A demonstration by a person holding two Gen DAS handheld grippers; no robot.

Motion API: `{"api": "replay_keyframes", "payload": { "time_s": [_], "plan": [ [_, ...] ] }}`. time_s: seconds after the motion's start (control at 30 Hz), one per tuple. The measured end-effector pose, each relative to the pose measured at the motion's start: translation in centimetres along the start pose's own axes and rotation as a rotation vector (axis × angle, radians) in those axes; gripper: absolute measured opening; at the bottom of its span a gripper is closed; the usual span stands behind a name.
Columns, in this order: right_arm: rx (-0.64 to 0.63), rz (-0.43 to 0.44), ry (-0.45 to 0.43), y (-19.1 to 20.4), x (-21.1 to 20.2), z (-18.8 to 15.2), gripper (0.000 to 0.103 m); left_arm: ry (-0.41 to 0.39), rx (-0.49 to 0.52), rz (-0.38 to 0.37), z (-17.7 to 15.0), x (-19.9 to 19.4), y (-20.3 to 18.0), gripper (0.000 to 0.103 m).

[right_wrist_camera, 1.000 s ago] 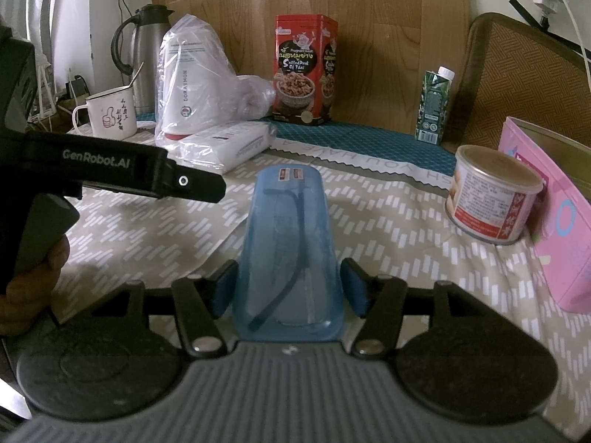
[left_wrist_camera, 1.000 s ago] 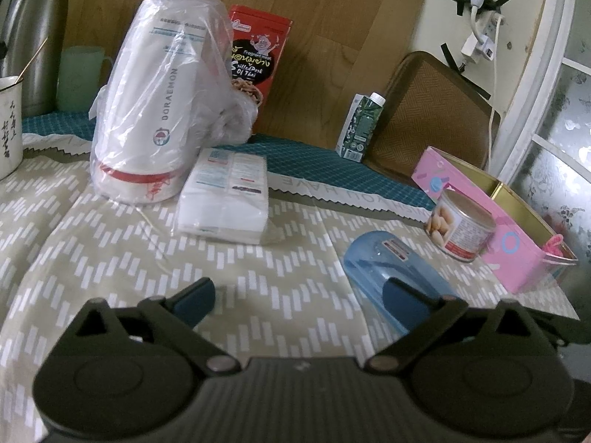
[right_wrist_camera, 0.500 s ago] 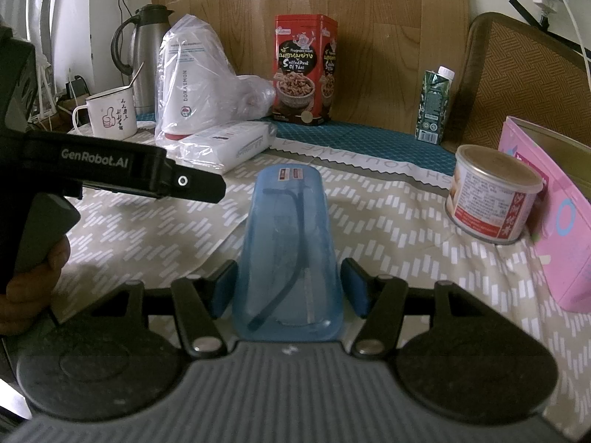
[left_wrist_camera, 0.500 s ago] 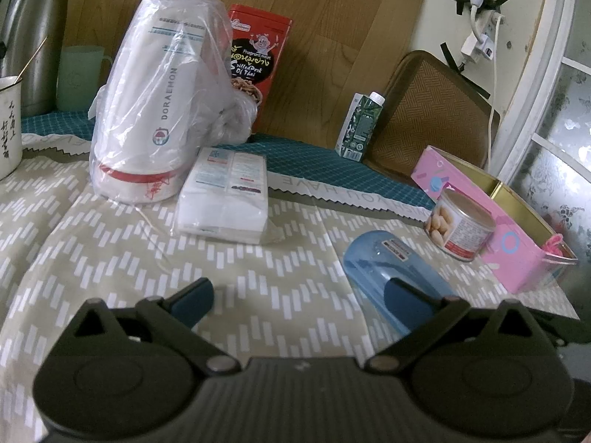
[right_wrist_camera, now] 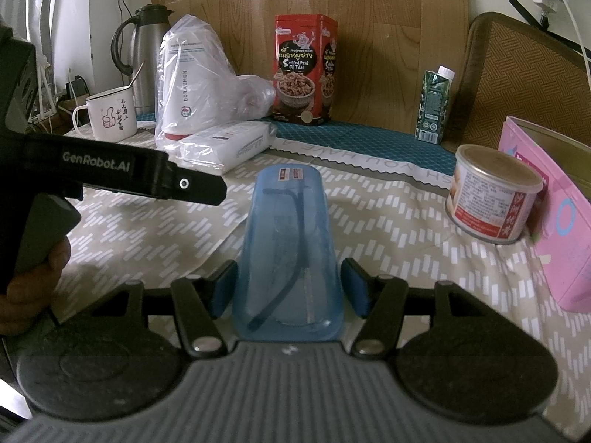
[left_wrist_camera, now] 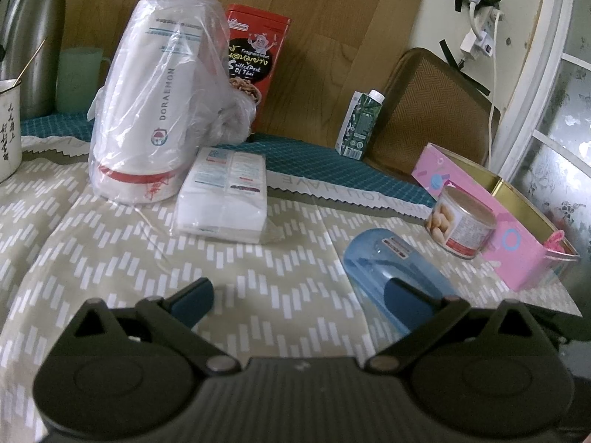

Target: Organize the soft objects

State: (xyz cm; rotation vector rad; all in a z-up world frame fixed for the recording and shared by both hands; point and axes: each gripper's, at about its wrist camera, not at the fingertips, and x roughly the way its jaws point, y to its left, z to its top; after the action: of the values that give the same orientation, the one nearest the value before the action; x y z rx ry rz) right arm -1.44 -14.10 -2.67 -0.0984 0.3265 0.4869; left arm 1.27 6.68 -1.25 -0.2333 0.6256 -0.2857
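Blue case (right_wrist_camera: 286,254), translucent, lying flat on the tablecloth (right_wrist_camera: 155,236) near the front edge, its length running away from the right claw (right_wrist_camera: 288,288). A dark curved piece shows through its wall; what it is cannot be told.

Right claw: fingers part-spread, one blue pad at each flank of the case's near end. The left pad lies at the wall; a narrow gap shows at the right pad, so a firm pinch is not evident.

Left claw (left_wrist_camera: 299,297): fingers spread wide, nothing between them, held low over bare cloth left of the case; a hand (right_wrist_camera: 29,280) grips its handle.

Tissue pack (left_wrist_camera: 223,195), the plainly soft item, lies toward the back of the table, touching the bagged white cups (left_wrist_camera: 155,110). Right of the case stands a can (right_wrist_camera: 491,199), against the open pink box (left_wrist_camera: 491,214) at the right edge. A red tin (right_wrist_camera: 304,70) and a carton (right_wrist_camera: 434,105) stand along the back edge.

Progress, as judged: early. Nothing is visibly sorted yet; the pack is untouched and no item is seen in the box, though its interior is mostly hidden. Which items belong where is not shown.
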Motion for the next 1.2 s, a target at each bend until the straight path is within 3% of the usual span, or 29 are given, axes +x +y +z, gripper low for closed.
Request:
{"api": "replay_keyframes", "payload": {
  "time_s": [0.9,1.1,1.13,1.2],
  "plan": [
    [0.0,-0.003,0.0,0.0,0.0,0.0,0.065,0.0,-0.001,-0.007,0.0,0.0,0.0,0.102],
    [0.019,-0.008,0.001,-0.3,-0.4,-0.3,0.07,0.014,-0.014,-0.029,-0.2,-0.4,-0.5,0.102],
    [0.023,-0.003,-0.001,-0.3,-0.5,-0.4,0.069,0.017,-0.017,-0.036,-0.4,-0.5,-0.8,0.102],
    [0.016,0.004,-0.008,-0.3,-0.8,-0.6,0.057,0.03,-0.03,-0.068,-1.0,-0.8,-1.7,0.102]
  ]
}}
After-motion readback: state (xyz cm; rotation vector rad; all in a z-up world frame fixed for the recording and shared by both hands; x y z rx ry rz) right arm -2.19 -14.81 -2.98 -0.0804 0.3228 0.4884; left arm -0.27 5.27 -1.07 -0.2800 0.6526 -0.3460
